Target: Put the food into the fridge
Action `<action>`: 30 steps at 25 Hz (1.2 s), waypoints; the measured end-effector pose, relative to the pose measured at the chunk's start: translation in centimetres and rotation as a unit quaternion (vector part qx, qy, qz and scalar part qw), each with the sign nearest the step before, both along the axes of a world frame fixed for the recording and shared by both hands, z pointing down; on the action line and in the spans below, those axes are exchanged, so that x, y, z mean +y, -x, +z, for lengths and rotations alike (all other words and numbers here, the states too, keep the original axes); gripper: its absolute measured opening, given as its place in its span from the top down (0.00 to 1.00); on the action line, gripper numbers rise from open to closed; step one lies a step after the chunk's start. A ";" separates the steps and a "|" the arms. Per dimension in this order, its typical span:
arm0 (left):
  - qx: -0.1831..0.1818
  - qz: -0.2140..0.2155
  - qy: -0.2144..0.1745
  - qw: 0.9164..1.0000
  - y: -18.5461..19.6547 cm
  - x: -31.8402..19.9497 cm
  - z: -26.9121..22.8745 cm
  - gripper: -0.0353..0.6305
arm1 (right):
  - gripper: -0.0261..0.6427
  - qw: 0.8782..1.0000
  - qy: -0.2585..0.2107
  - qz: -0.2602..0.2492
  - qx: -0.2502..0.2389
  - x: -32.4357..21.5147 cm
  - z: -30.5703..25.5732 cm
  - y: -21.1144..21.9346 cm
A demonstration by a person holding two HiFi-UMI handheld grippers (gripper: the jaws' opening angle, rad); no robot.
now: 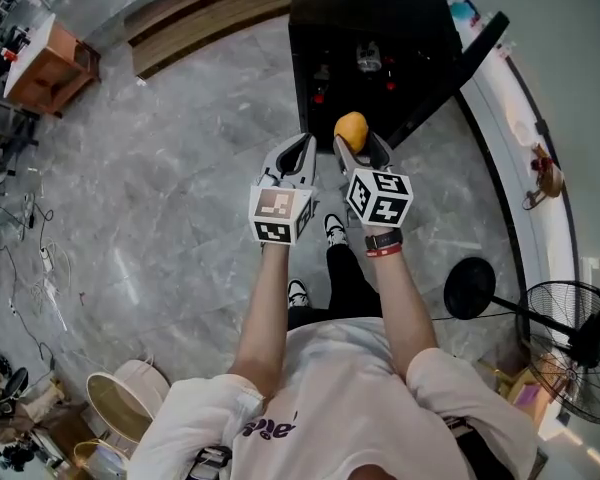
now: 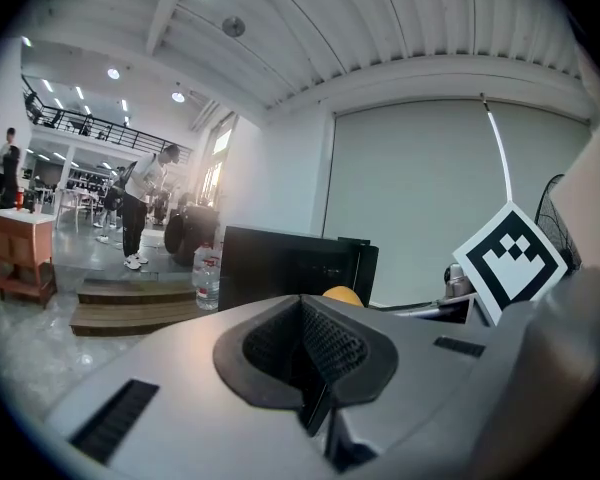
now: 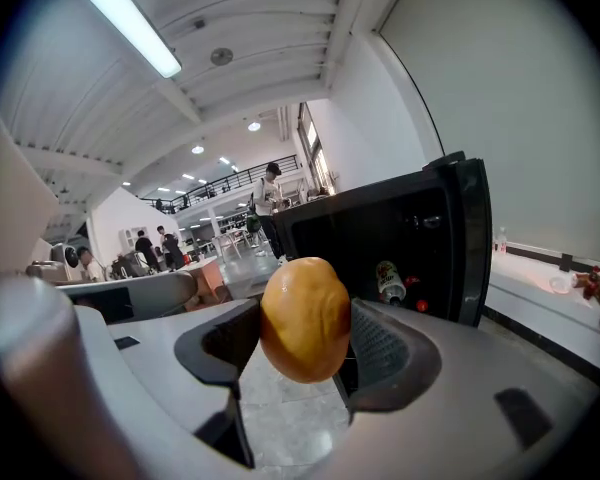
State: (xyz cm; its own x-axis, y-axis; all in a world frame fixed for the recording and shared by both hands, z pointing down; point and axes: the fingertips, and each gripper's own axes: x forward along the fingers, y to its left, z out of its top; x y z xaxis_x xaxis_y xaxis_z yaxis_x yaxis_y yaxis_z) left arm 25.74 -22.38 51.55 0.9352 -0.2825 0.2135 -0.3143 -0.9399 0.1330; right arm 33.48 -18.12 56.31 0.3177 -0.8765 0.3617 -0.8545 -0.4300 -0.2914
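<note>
The black fridge [image 1: 380, 18] is seen standing open on the grey marble floor [image 1: 180, 218], with its door [image 1: 458, 68] swung out to the right. Inside, a bottle [image 1: 368, 58] and small red-capped items [image 1: 320, 95] are stored; nothing more can be made out in the dark interior. The rounded yellow-orange food [image 1: 350, 128] is held outside the fridge, just in front of its open mouth, and is clamped between the jaws of the right claw [image 1: 353, 144]. The left claw [image 1: 302, 150] is held beside it, with its jaws pressed together and nothing between them.

In the right gripper view, the bottle's label and the inner face of the door are shown. In the left gripper view the fridge appears only as a dark box, and a water bottle [image 2: 208, 273] is seen on the floor by a wooden step [image 2: 130, 308]. Only in the head view are the white tabletop [image 1: 515, 118], running close along the door's outer edge, and a fan [image 1: 570, 338] at the right shown. Bare floor is seen between the shoes [image 1: 334, 230] and the fridge.
</note>
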 end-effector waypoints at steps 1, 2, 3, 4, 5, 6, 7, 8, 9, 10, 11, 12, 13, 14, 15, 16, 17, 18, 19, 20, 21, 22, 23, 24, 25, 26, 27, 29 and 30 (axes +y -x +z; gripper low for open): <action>-0.002 -0.001 0.001 1.000 -0.2 -0.2 0.4 0.92 | 0.52 1.000 0.001 0.000 -0.005 -0.2 0.4 -0.3; -0.004 -0.002 0.002 1.000 -0.4 -0.4 0.8 0.92 | 0.52 1.000 0.001 -0.001 -0.009 -0.5 0.8 -0.6; -0.005 -0.003 0.003 1.000 -0.5 -0.6 1.1 0.92 | 0.52 1.000 0.002 -0.002 -0.012 -0.8 1.2 -0.9; -0.006 -0.004 0.003 1.000 -0.7 -0.9 1.4 0.92 | 0.52 1.000 0.003 -0.004 -0.012 -1.1 1.6 -1.2; -0.007 -0.005 0.004 1.000 -0.8 -1.2 1.8 0.92 | 0.52 1.000 0.005 -0.005 -0.012 -1.5 2.0 -1.5; -0.009 -0.006 0.005 1.000 -1.0 -1.4 2.1 0.92 | 0.52 1.000 0.006 -0.005 -0.013 -1.8 2.4 -1.9; -0.010 -0.008 0.007 1.000 -1.1 -1.7 2.4 0.92 | 0.52 1.000 0.008 -0.004 -0.015 -2.0 2.9 -2.2; -0.010 -0.009 0.010 1.000 -1.1 -1.9 2.7 0.92 | 0.52 1.000 0.009 -0.003 -0.017 -2.2 3.4 -2.5; -0.010 -0.011 0.012 1.000 -1.1 -2.1 2.9 0.92 | 0.52 1.000 0.011 -0.002 -0.020 -2.4 3.8 -2.7; -0.010 -0.011 0.014 1.000 -1.0 -2.3 3.3 0.92 | 0.52 1.000 0.013 -0.002 -0.022 -2.7 4.3 -2.9; -0.011 -0.012 0.016 1.000 -1.0 -2.5 3.6 0.92 | 0.52 1.000 0.014 -0.002 -0.023 -3.0 4.8 -3.0; -0.012 -0.012 0.017 1.000 -1.0 -2.8 4.0 0.92 | 0.52 1.000 0.016 -0.003 -0.024 -3.5 5.3 -3.2; -0.012 -0.012 0.019 1.000 -1.1 -3.1 4.4 0.92 | 0.52 1.000 0.017 -0.004 -0.024 -3.9 5.8 -3.4; -0.012 -0.013 0.021 1.000 -1.1 -3.4 4.8 0.92 | 0.52 1.000 0.019 -0.004 -0.023 -4.3 6.2 -3.7; -0.012 -0.014 0.022 1.000 -1.2 -3.7 5.2 0.92 | 0.52 1.000 0.022 -0.003 -0.022 -4.6 6.6 -4.1; -0.012 -0.015 0.023 1.000 -1.2 -4.0 5.6 0.92 | 0.52 0.999 0.025 -0.003 -0.021 -4.9 7.0 -4.4; -0.012 -0.015 0.022 1.000 -1.2 -4.2 5.8 0.92 | 0.52 0.999 0.026 -0.002 -0.020 -5.2 7.4 -4.7; -0.012 -0.015 0.020 1.000 -1.2 -4.4 6.0 0.92 | 0.52 0.999 0.028 0.000 -0.022 -5.4 7.8 -4.9; -0.014 -0.014 0.017 1.000 -1.2 -4.5 6.2 0.92 | 0.52 0.999 0.029 0.001 -0.024 -5.6 8.2 -5.2; -0.014 -0.012 0.014 1.000 -1.2 -4.7 6.4 0.92 | 0.52 0.999 0.029 0.002 -0.027 -5.8 8.7 -5.5; -0.012 -0.009 0.010 1.000 -1.4 -4.8 6.6 0.92 | 0.52 0.999 0.030 0.001 -0.028 -6.1 9.2 -5.9; -0.008 -0.006 0.008 1.000 -1.6 -5.0 6.8 0.92 | 0.52 0.999 0.030 0.000 -0.029 -6.5 9.7 -6.4; -0.002 -0.002 0.007 1.000 -1.8 -5.2 7.0 0.92 | 0.52 0.999 0.030 -0.001 -0.029 -6.9 10.3 -6.8; 0.004 0.002 0.008 1.000 -1.9 -5.3 7.2 0.92 | 0.52 0.999 0.031 -0.001 -0.029 -7.2 10.9 -7.2; 0.008 0.006 0.008 1.000 -2.0 -5.3 7.6 0.92 | 0.52 0.999 0.032 -0.001 -0.028 -7.5 11.6 -7.6; 0.010 0.009 0.008 1.000 -2.0 -5.5 8.0 0.92 | 0.52 0.999 0.034 -0.001 -0.026 -7.8 12.2 -7.9; 0.010 0.011 0.008 1.000 -2.1 -5.6 8.4 0.92 | 0.52 0.999 0.036 -0.001 -0.024 -8.1 12.7 -8.2; 0.010 0.011 0.004 1.000 -2.1 -6.1 9.1 0.92 | 0.52 0.999 0.040 -0.004 -0.021 -8.8 13.6 -8.6; 0.009 0.011 0.002 1.000 -2.2 -6.3 9.4 0.92 | 0.52 0.999 0.043 -0.006 -0.021 -9.2 14.1 -8.7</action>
